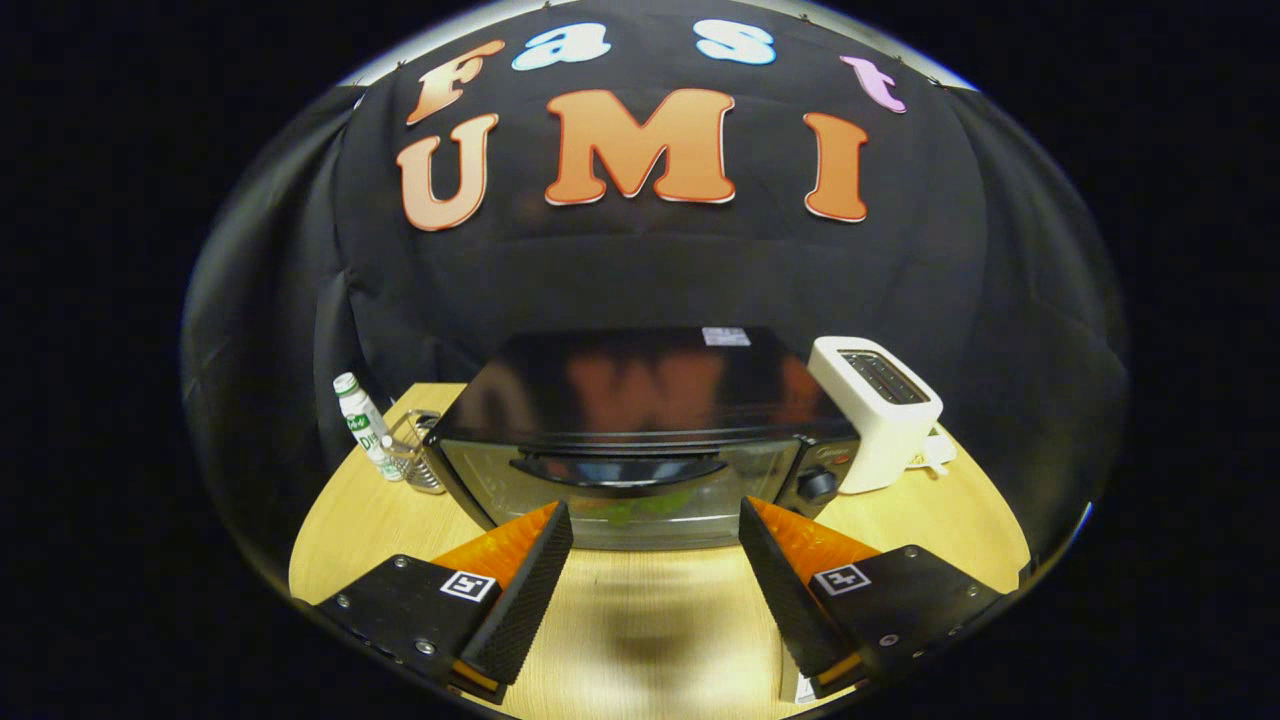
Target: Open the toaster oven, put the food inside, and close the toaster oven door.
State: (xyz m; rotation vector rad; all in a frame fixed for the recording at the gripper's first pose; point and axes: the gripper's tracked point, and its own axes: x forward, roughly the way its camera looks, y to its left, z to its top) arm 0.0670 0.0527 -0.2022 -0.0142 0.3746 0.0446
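Note:
A black toaster oven (640, 400) stands on the wooden table (650, 620), just ahead of my fingers. Its glass door (620, 500) is up and closed, with the dark curved handle (620, 470) across its top. Through the glass I see something green (640, 507) lying inside, low and near the front. My gripper (655, 535) is open, with nothing between its fingers; the fingertips (555, 530) sit close to the lower part of the door, one on each side of its middle. A black knob (816, 485) sits on the oven's right panel.
A white pop-up toaster (880, 410) stands right beside the oven on its right, with a white cord or plug (935, 455) behind it. Left of the oven are a wire holder (418, 450) and a small white bottle with a green label (365, 425).

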